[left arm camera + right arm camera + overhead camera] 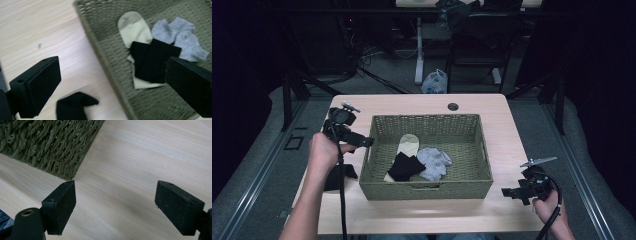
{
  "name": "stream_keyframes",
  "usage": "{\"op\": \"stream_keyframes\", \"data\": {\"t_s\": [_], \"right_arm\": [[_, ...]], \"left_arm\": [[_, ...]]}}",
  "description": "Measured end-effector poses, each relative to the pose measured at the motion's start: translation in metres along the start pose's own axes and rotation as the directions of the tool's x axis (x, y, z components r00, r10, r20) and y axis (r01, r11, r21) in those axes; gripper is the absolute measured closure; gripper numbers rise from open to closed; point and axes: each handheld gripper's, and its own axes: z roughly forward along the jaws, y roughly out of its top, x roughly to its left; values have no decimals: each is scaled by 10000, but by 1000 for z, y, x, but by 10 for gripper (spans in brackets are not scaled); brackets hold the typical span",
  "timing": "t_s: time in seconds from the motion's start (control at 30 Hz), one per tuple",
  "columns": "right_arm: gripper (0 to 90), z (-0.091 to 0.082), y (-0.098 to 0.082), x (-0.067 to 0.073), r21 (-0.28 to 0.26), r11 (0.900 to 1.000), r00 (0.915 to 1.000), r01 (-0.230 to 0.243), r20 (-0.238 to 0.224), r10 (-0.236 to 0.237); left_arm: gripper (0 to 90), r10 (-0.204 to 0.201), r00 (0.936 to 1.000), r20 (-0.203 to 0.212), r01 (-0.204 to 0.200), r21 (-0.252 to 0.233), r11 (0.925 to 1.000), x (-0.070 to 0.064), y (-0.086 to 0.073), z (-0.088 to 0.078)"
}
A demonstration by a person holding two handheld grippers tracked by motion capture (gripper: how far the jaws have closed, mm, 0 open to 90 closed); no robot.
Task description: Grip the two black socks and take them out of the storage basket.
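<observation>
A green woven basket (427,118) stands in the middle of the wooden table (492,215). Inside it lie a cream sock (408,144), a black sock (405,166) across the cream one, and a bunched pair of grey socks (434,162). Another black sock (337,176) lies on the table left of the basket. My left gripper (364,142) hovers open at the basket's left rim, nothing between its jaws. The left gripper view looks past that gripper (113,75) at the rim (100,52), the basket's black sock (152,60) and the table's black sock (72,107). My right gripper (508,192) is open and empty by the basket's front right corner (50,142).
A round cable hole (453,106) sits near the table's far edge. Beyond the table stand dark desk legs and a white plastic bag (434,82) on the floor. Bare tabletop (140,157) lies under the right gripper (115,205).
</observation>
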Motion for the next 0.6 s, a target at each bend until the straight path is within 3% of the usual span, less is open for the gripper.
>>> {"op": "stream_keyframes", "data": {"t_s": [0.23, 0.37, 0.6], "right_arm": [[170, 0, 0, 0, -2, 10000, 10000, -37, 63, 37], [170, -1, 0, 0, 28, 10000, 10000, -36, 71, 36], [170, -1, 0, -1, -4, 10000, 10000, -1, 77, 1]], "left_arm": [[3, 739, 9962, 467, -760, 453, 9961, -27, 17, 28], [5, 1162, 9905, 738, -1226, 883, 9885, -44, 21, 51], [14, 1393, 9835, 1154, -1564, 1550, 9755, -56, 21, 83]]}}
